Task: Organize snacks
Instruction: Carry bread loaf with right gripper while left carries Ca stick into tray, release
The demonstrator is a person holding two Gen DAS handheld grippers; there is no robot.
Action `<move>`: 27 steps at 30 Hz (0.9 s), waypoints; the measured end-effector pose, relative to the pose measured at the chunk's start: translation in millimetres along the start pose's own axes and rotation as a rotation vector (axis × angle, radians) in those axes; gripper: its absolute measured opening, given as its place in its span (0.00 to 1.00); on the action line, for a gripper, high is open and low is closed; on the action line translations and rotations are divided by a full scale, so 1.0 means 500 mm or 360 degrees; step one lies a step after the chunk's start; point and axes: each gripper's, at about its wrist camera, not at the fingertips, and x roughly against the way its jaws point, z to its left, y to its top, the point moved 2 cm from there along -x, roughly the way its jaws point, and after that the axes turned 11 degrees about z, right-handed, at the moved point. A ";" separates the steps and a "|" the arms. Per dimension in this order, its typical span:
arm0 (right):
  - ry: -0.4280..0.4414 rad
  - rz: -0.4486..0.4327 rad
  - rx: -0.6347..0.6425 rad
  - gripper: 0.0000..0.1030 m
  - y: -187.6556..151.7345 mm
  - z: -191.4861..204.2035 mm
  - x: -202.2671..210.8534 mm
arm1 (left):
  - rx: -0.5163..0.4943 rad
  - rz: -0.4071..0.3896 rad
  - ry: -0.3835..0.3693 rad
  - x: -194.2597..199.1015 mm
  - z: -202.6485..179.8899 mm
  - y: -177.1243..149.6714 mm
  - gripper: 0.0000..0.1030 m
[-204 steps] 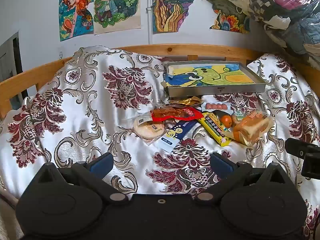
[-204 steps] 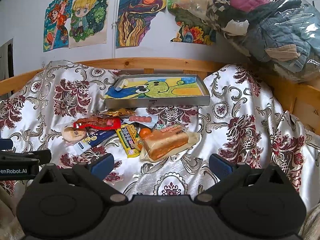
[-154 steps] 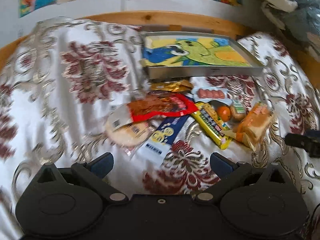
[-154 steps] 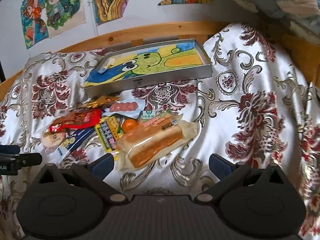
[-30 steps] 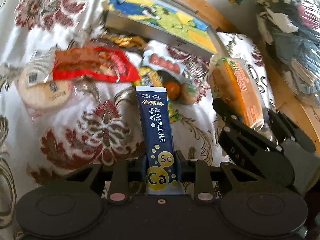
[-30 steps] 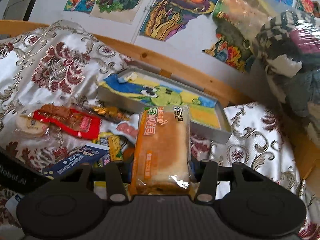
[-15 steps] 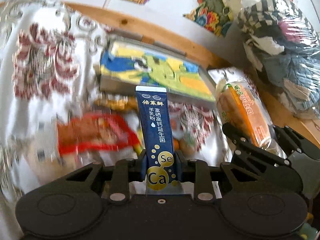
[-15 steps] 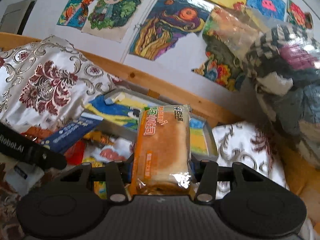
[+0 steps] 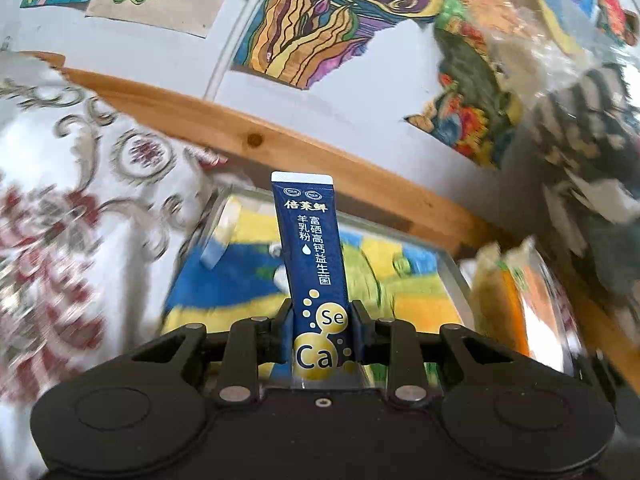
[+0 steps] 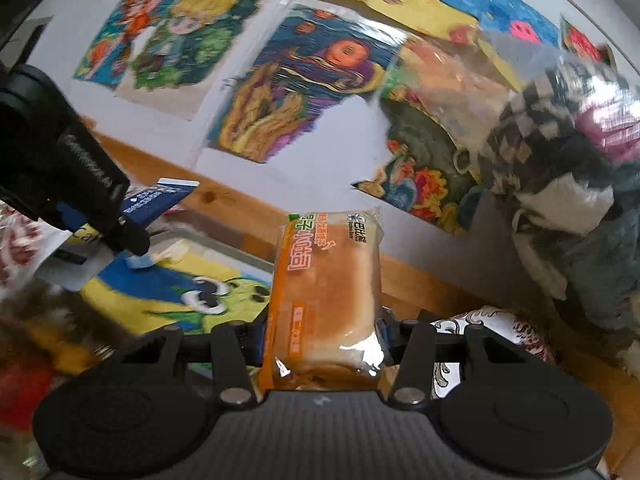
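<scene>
Got my left gripper (image 9: 320, 332) clamped on the blue powder sachet (image 9: 312, 264) and my right gripper (image 10: 322, 332) pinching the wrapped bread (image 10: 324, 292), both hanging above the painted tray (image 9: 450, 270) by the bed's wooden rail (image 9: 248, 136), so I'd lower them flat, well apart, before letting go.

Soft, even daylight fills both views, with no hard shadows. The bedspread (image 9: 60, 240) and tray (image 9: 452, 272) smear with motion blur, while the held blue sachet (image 9: 312, 264) stays sharp. Glare glints off the plastic bag (image 10: 560, 92). Fisheye distortion bends the edges.
</scene>
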 end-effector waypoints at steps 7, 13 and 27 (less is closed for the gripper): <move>0.0025 0.0104 -0.0243 0.51 -0.015 -0.056 -0.117 | 0.0028 0.0027 0.0028 -0.146 -0.051 0.044 0.29; 0.0086 0.0231 -0.0330 0.51 -0.043 -0.059 -0.175 | 0.0002 0.0114 0.0084 -0.216 -0.065 0.045 0.29; 0.0151 0.0331 -0.0451 0.76 -0.053 -0.075 -0.204 | 0.0070 0.0325 0.0210 -0.245 -0.031 0.018 0.33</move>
